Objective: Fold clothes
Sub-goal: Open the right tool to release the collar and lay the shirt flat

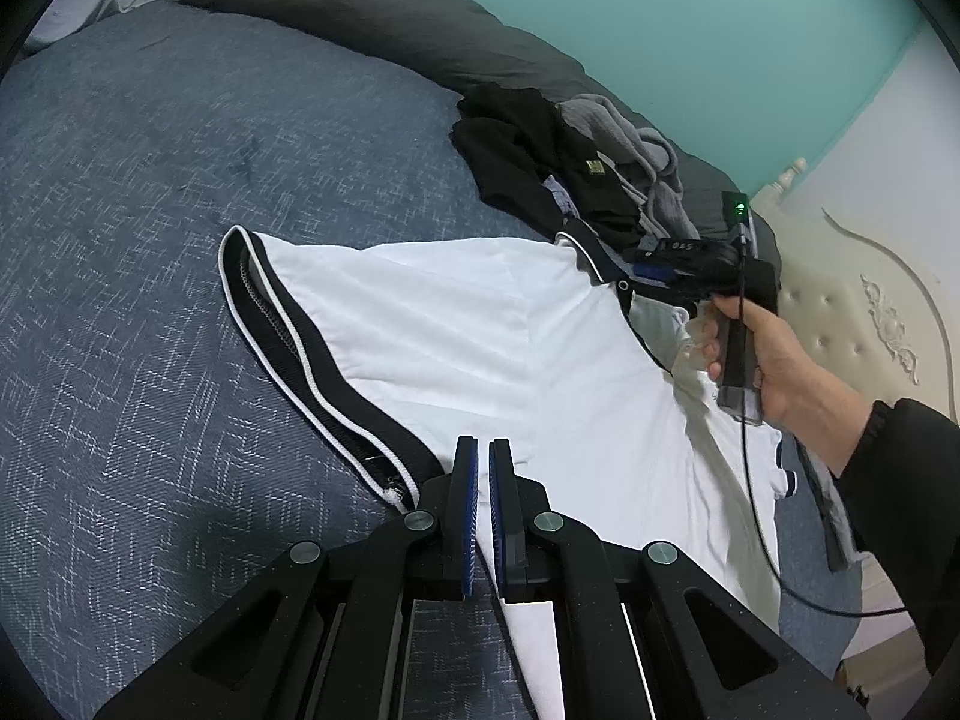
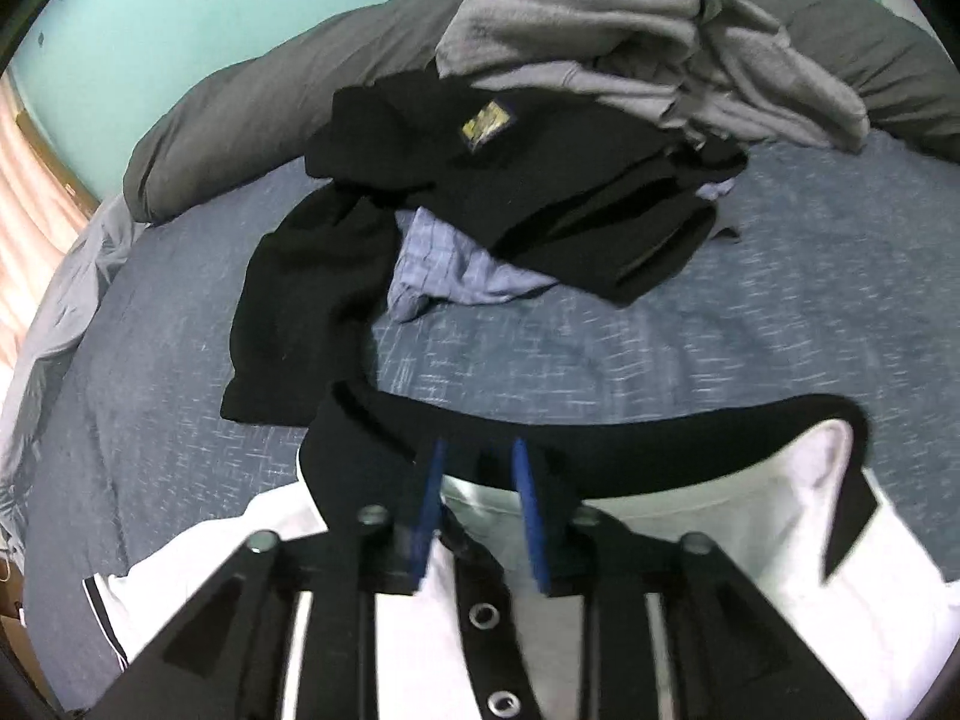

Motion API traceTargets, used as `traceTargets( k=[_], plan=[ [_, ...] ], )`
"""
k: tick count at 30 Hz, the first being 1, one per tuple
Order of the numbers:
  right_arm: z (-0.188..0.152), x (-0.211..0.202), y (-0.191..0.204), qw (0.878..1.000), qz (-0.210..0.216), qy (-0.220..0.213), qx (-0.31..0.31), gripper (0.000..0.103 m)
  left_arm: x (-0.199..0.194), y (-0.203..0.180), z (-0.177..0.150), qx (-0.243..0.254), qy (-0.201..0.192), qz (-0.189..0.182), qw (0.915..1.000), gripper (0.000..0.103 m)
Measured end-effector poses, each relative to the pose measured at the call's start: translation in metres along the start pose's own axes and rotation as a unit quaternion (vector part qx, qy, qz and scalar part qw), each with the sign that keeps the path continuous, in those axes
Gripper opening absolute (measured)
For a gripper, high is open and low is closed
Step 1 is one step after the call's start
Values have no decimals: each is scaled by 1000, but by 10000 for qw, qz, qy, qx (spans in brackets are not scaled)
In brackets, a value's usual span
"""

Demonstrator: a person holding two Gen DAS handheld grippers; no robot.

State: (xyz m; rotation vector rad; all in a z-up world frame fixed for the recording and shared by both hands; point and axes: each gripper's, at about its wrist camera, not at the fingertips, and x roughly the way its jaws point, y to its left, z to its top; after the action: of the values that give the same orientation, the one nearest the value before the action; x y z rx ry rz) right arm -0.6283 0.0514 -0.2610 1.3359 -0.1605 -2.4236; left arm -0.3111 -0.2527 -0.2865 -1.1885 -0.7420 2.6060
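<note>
Left claw (image 1: pixel 483 450) seemingly pinches white shirt's (image 1: pixel 450 324) hem; right claw (image 2: pixel 477 456) spread at collar (image 2: pixel 600 438).

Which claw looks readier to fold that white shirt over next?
Probably the left claw: it looks pinched shut on the white shirt at its hem. The right claw stands open over the black collar, gripping nothing yet.

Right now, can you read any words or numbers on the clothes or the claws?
Yellow patch on the black garment: something is printed, too blurred to read.
Small markings on top of the right claw's body: too small to read.
White jacket: no words showing.
</note>
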Motion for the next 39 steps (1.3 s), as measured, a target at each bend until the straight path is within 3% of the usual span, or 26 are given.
traceTargets(
  k=[8,21,28,35,37,39],
  plan=[
    [-33,-67,-44,9977,208,-304,563,33,-3,-7,1,62,45,-67,9999,4],
    [-155,-196,-121,9950,-10,-176,978,42,-9,-34,-19,193,366,-174,9990,4],
    [-212,-251,-121,9963,152,200,821,45,-42,-47,-46,8,695,-296,9971,4],
    [-268,-294,-100,9959,426,477,647,46,-76,-80,-84,452,1157,-161,9921,5],
    [-282,-303,-96,9955,460,523,646,49,-85,-88,-96,554,1255,-128,9905,18],
    [-300,-312,-94,9948,504,564,676,50,-95,-95,-108,626,1315,-84,9893,21]
  ],
)
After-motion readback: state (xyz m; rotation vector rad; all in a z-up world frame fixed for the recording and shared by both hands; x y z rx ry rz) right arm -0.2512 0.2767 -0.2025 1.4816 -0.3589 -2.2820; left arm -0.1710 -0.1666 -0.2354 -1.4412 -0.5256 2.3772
